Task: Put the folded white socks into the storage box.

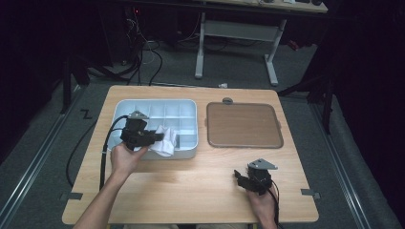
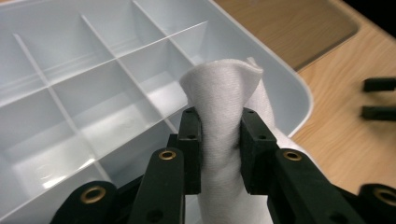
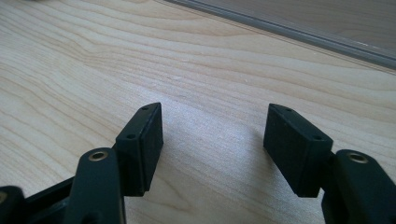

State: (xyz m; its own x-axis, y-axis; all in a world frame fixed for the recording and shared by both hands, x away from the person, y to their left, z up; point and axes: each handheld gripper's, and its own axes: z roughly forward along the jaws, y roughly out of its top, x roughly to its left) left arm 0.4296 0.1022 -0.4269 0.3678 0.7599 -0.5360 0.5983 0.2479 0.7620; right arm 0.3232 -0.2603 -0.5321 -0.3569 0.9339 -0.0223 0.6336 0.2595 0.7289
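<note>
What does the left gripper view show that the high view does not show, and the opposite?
The left gripper view alone shows the grip up close: the left gripper presses both pads on the bunched white cloth, above the divided compartments of the tray.

The high view alone shows the whole wooden table, the person's forearms, the right gripper resting on the table apart from the tray, and the floor with a second table behind.

Both show the white cloth, the tray, the brown lid and the left gripper.

White cloth (image 2: 227,116): soft, bunched into an upright fold, pinched between the left gripper (image 2: 221,122) jaws, its top rising past the pads. White compartment tray (image 2: 70,93) directly beneath and ahead of them.
</note>
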